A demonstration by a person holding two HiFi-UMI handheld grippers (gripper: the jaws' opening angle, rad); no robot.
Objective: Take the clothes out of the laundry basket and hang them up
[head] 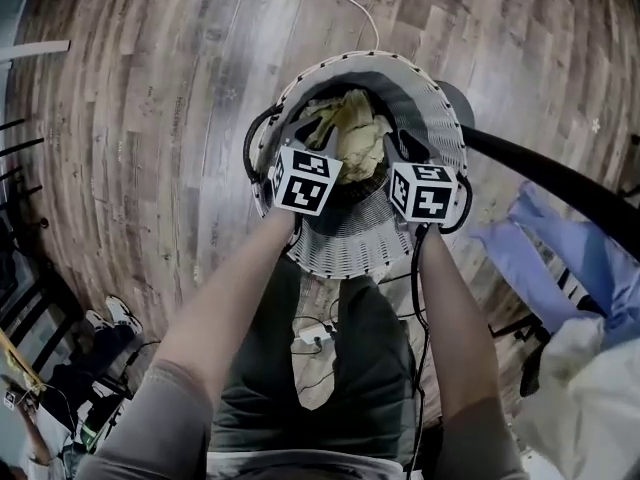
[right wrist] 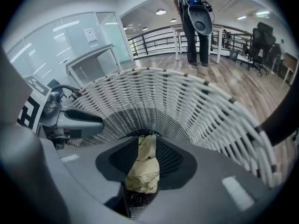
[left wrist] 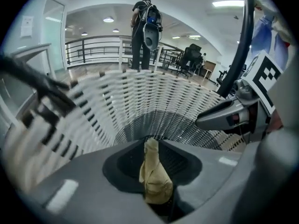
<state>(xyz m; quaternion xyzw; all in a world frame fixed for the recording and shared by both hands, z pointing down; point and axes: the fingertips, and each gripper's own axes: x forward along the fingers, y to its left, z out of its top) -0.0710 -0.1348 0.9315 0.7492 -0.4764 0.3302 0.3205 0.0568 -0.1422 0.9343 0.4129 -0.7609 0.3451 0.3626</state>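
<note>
Head view: white slatted laundry basket (head: 445, 118) stands on the wood floor (head: 150, 118), directly ahead of the person. Both grippers reach down into it side by side. A crumpled yellow garment (head: 352, 128) lies inside, between the two marker cubes and towards the far wall.

Left gripper (left wrist: 156, 146): jaws closed down onto a fold of the yellow garment (left wrist: 155, 176), parted only by the cloth's thickness. The fold sits in the middle of the jaw gap. Its long axis runs along the jaws, wide bunched end near the camera, narrow end up at the tips. Basket wall (left wrist: 140, 97) is just beyond.

Right gripper (right wrist: 145, 141): same condition, jaws clamped on a fold of the garment (right wrist: 143, 169). The fold lies lengthwise along the jaws, with the thicker wad nearer the camera and tapering towards the tips. Basket slats (right wrist: 177, 101) curve behind it.

Each gripper shows at the edge of the other's view, near but apart.

Surroundings: blue cloth (head: 560, 258) lies to the right of the basket; a person (right wrist: 194, 22) stands in the distance.
</note>
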